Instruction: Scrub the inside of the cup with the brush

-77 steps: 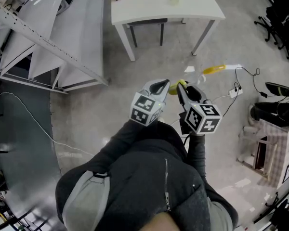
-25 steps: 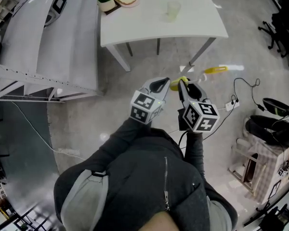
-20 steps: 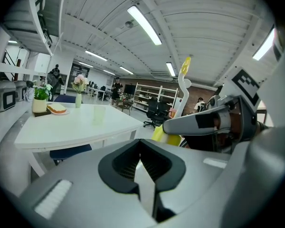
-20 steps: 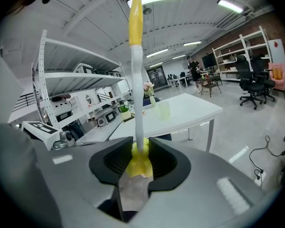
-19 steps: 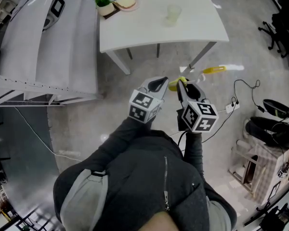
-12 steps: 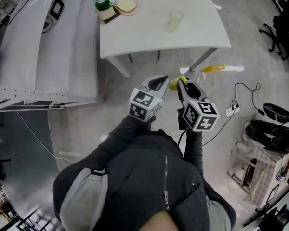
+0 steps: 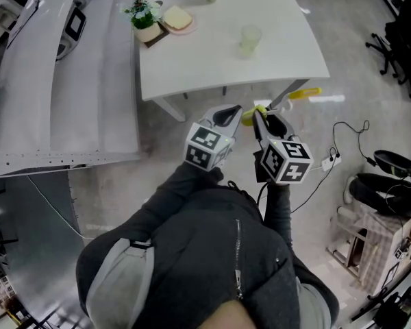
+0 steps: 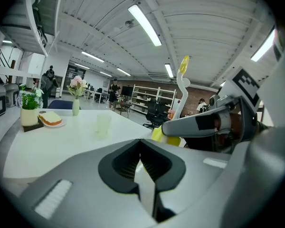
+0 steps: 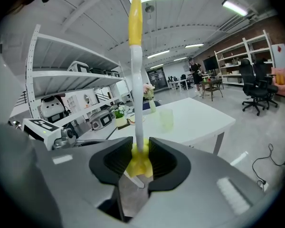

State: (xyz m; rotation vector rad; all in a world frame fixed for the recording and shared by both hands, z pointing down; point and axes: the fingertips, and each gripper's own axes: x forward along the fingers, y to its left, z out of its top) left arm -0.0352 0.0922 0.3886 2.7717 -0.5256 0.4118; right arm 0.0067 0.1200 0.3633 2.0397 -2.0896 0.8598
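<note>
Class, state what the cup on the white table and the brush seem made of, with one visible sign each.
Cup: probably plastic, perhaps frosted glass; pale, translucent, matte wall.
Brush: handle likely hard plastic, smooth and glossy, white with yellow tip; yellow head looks like soft sponge, matte.

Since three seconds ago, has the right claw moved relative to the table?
Yes, toward the table: in the head view the right claw now lines up with its near edge, where a clear gap separated them before.

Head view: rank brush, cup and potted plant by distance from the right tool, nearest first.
1. Brush: clamped in the right tool.
2. Cup: ahead, middle of the table.
3. Potted plant: far left corner.
</note>
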